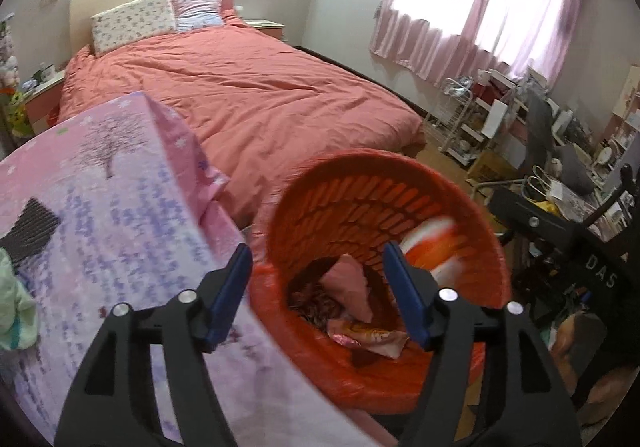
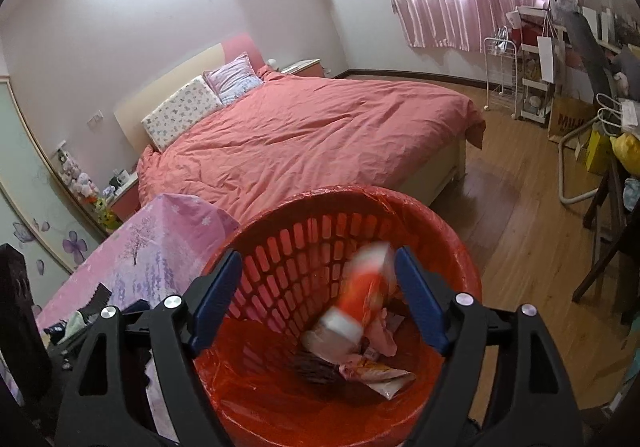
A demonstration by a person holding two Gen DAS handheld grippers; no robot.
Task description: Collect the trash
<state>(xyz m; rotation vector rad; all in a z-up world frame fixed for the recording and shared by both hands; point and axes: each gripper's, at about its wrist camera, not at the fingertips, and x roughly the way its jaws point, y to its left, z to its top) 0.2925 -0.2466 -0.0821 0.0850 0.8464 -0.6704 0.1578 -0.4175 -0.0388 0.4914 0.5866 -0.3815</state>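
Observation:
A red slotted trash basket [image 1: 352, 187] lined with a red bag stands on the floor beside the table; it also shows in the right wrist view [image 2: 312, 243]. Inside lie crumpled pink paper [image 1: 350, 287] and wrappers [image 2: 376, 371]. A blurred orange-and-white wrapper [image 2: 360, 299] is in mid-air inside the basket, between my right fingers and touching neither pad; it also shows in the left wrist view [image 1: 434, 243]. My right gripper [image 2: 318, 299] is open above the basket. My left gripper [image 1: 318, 295] is open and empty over the basket's near rim.
A table with a pink-purple flowered cloth [image 1: 112, 215] is left of the basket, with a green cloth [image 1: 14, 311] and dark items on it. A bed with a salmon cover [image 1: 248, 95] lies beyond. Cluttered desk, chair and shelves [image 1: 560, 151] stand at right on the wood floor [image 2: 520, 231].

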